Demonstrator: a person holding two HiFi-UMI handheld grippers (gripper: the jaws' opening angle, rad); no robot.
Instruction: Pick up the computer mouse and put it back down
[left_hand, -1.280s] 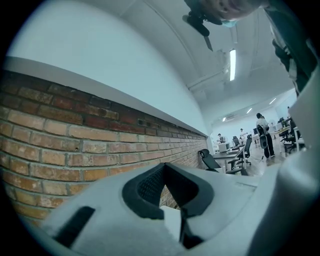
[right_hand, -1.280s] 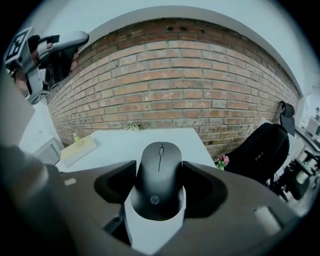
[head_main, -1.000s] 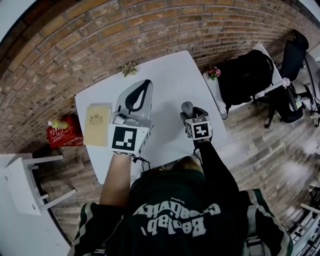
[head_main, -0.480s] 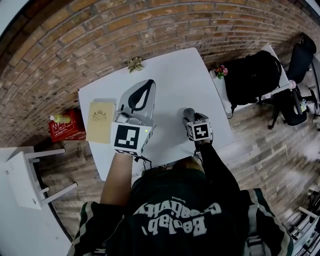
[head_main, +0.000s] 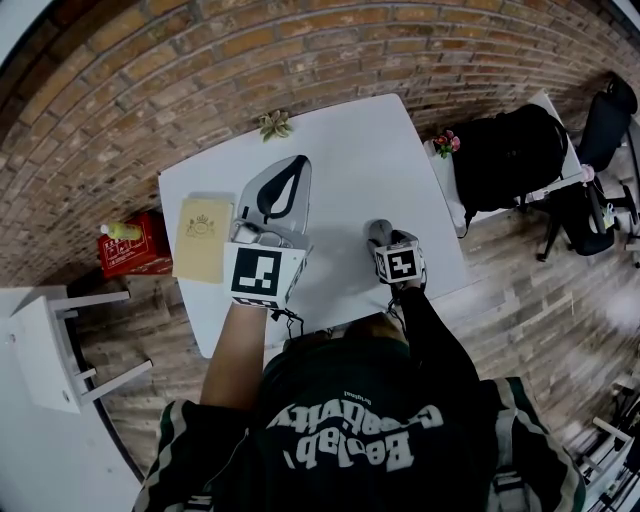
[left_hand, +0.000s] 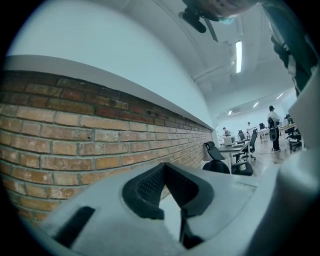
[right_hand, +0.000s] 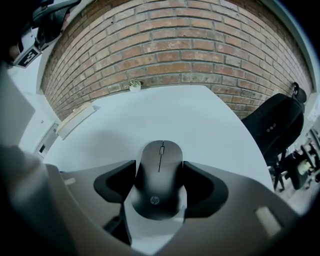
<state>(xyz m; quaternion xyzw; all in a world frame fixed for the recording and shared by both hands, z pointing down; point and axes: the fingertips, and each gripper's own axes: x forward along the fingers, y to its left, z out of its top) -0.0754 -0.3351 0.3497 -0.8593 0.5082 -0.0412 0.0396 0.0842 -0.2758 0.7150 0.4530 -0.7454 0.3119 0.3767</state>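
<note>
Two dark pads of my right gripper (right_hand: 159, 182) press the flanks of the computer mouse (right_hand: 161, 160), one on each side, with its wheel end pointing to 12 o'clock. I cannot tell whether it is clear of the white table (head_main: 350, 150). My left gripper (left_hand: 165, 167) hangs at 9 o'clock from the mouse, its tips closed together on nothing. A tan booklet (head_main: 198, 238) lies at its 9 o'clock.
</note>
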